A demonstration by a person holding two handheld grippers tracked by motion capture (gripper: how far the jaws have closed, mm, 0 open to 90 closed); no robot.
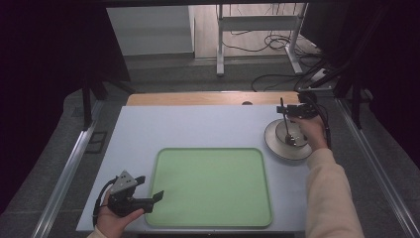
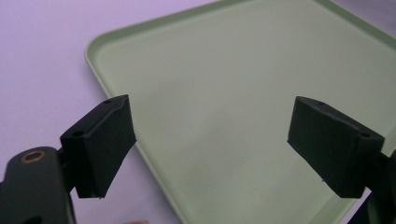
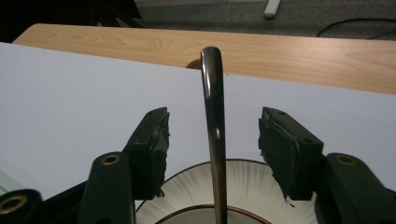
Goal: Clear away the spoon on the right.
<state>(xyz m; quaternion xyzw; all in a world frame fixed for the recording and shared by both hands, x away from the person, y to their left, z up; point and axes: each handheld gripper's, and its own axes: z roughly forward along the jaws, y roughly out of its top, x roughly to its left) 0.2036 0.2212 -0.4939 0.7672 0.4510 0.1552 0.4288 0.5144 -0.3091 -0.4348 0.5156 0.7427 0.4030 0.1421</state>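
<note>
Left gripper [image 1: 151,190] nearest, low at counter [image 1: 198,124] front-left, fingers [image 2: 100,144] wide apart over green tray [image 1: 213,218] corner, nothing between; likely parked, waiting. Tray bare, probably drop-off spot. Right gripper [image 3: 212,140] above bowl [image 1: 277,144] at counter right, fingers [image 3: 154,144] apart, straddling upright metal handle [image 3: 212,107], not touching; lined up to pinch handle.

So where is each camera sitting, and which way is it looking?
High view: above the person's side, looking forward and down at the table; forearms, left gripper, right gripper.
Left gripper view: on that gripper, facing the green tray; open jaws.
Right gripper view: facing the metal handle over the plate.
Shared: high and left views show the tray.
</note>
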